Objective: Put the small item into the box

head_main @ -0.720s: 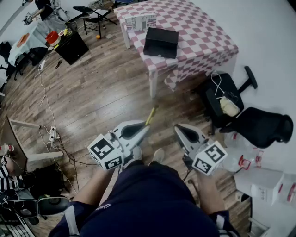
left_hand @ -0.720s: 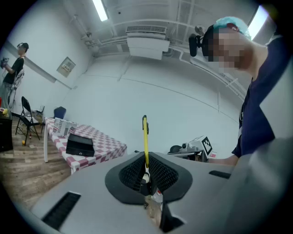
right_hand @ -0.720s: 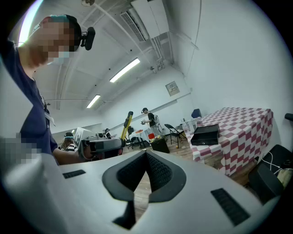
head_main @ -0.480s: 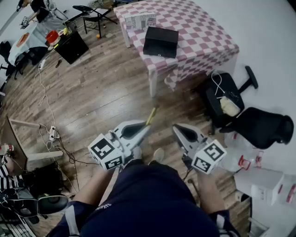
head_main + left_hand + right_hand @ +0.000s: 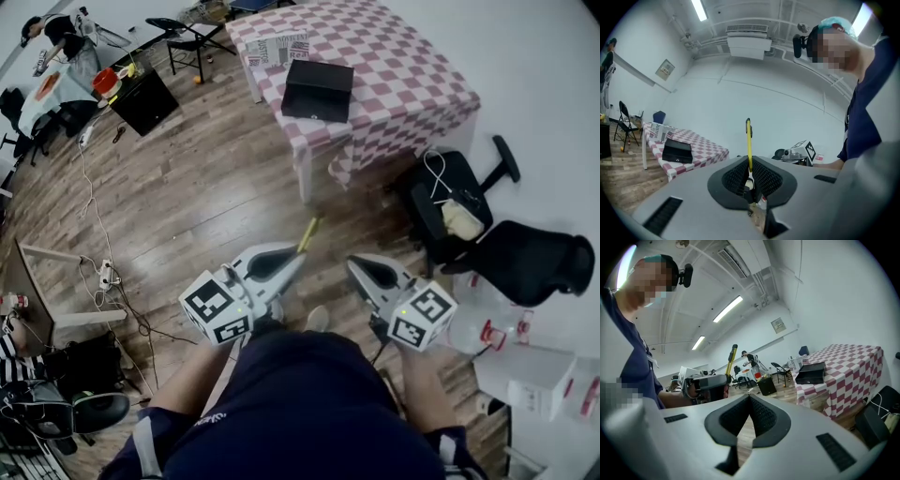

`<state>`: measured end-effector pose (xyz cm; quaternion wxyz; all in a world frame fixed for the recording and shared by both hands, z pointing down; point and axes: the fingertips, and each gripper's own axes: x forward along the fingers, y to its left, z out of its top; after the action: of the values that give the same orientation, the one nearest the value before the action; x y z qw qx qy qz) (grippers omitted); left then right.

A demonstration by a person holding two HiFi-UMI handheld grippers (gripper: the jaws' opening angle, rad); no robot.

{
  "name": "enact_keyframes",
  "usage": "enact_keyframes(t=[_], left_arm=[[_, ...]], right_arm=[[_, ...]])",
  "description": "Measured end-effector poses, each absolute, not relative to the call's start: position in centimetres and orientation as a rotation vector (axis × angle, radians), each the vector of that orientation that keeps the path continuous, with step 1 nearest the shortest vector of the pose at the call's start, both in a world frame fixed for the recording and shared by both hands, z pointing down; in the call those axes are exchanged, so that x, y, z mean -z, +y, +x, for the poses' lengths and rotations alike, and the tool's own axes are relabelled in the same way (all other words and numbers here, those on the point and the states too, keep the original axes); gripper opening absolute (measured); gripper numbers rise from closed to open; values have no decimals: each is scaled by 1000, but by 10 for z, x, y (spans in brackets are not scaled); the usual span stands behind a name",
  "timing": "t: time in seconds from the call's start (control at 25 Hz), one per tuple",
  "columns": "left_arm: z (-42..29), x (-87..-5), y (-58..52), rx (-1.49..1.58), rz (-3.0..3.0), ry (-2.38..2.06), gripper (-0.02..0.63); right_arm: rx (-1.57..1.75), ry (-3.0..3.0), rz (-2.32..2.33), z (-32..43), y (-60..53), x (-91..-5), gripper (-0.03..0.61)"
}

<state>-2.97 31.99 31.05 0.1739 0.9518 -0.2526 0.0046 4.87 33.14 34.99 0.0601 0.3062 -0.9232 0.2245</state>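
A closed black box [image 5: 319,91] lies on the pink-checkered table [image 5: 412,84] across the room, far from both grippers. My left gripper [image 5: 298,259] is shut on a thin yellow pen-like item [image 5: 307,234], which sticks out forward past the jaw tips. In the left gripper view the yellow item [image 5: 749,143] rises from between the pads, with the black box [image 5: 677,151] small at the left. My right gripper [image 5: 354,266] is held beside the left one at waist height, shut with nothing in it. From the right gripper view the box [image 5: 810,373] sits on the table at the right.
Two black office chairs [image 5: 525,258] stand on the right near the wall. A white printed carton [image 5: 281,45] sits on the table behind the box. A folding chair [image 5: 192,33], a black bin [image 5: 145,98] and floor cables [image 5: 103,272] lie to the left.
Both grippers keep almost the same pose. The right one has drifted slightly left, and the table has shifted a little in the head view.
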Motion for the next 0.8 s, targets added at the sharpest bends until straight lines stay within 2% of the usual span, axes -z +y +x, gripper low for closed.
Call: enact_keyframes(t=[0.8], left_arm=[[-10, -309, 275, -25, 2693, -826, 46]], right_arm=[[-764, -2791, 934, 95, 284, -362, 15]])
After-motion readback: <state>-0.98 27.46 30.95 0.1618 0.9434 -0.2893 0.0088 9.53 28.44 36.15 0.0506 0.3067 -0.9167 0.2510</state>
